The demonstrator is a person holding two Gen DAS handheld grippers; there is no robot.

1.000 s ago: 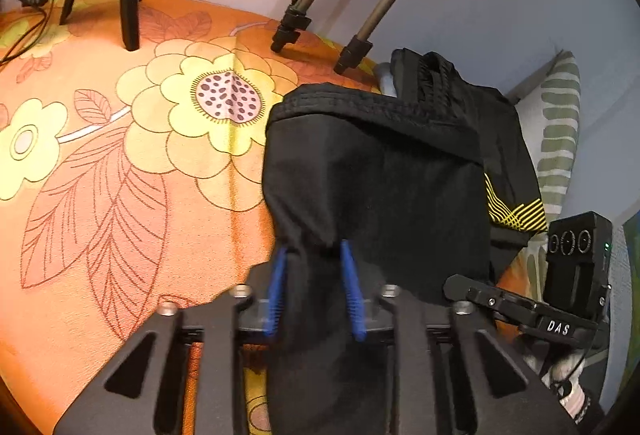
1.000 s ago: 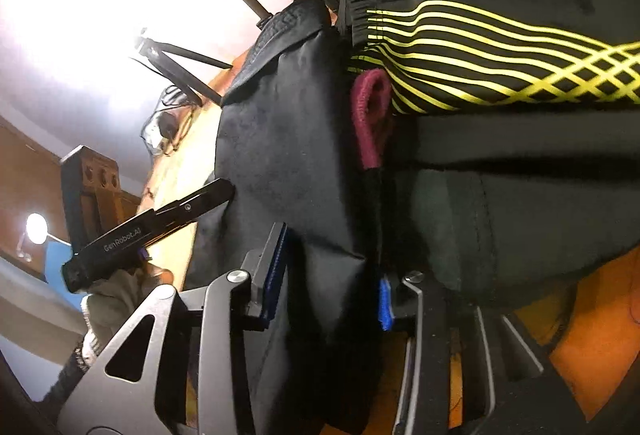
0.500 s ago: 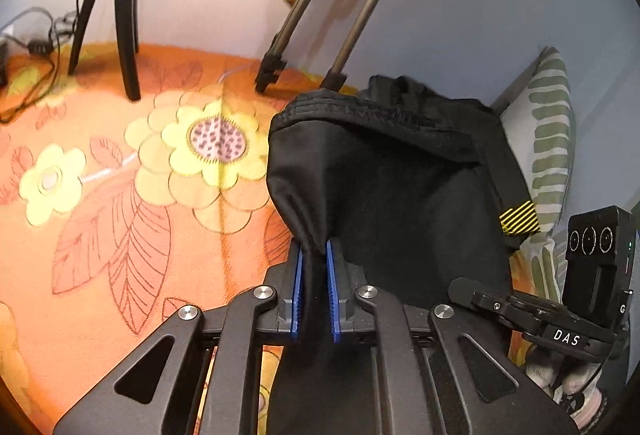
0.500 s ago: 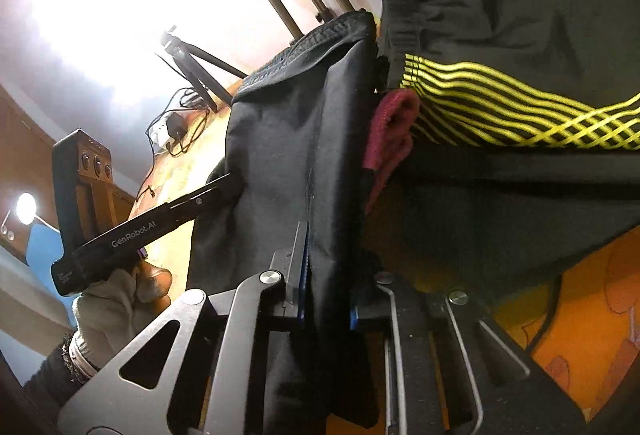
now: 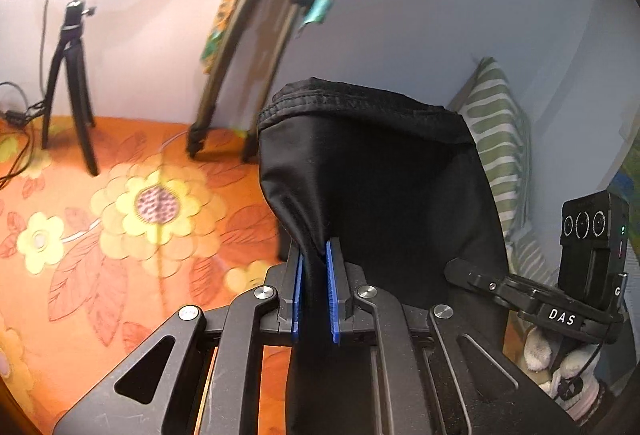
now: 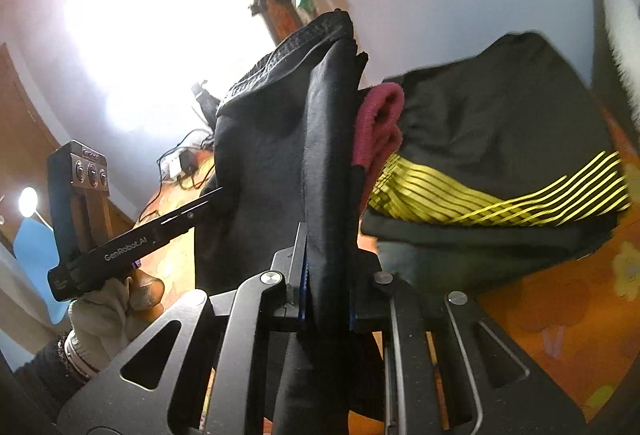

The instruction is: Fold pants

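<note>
The black pants (image 5: 376, 191) hang lifted off the orange flowered bedspread (image 5: 120, 235), waistband uppermost. My left gripper (image 5: 315, 259) is shut on a pinch of the pants' left edge between its blue pads. My right gripper (image 6: 326, 267) is shut on the other edge of the same pants (image 6: 280, 155). Each gripper shows in the other's view: the right one (image 5: 560, 299) at the right, the left one (image 6: 132, 235) at the left.
A folded pile of dark clothes with yellow stripes (image 6: 500, 187) and a maroon piece (image 6: 380, 119) lies on the bedspread to my right. A striped pillow (image 5: 496, 139) leans on the wall. Tripod legs (image 5: 72, 83) and stand legs (image 5: 236, 75) stand at the back, cables (image 5: 16, 123) at the left.
Both grippers closed on the pants' edges and lifted them. The pants rose off the bedspread and now hang in front of the wall.
</note>
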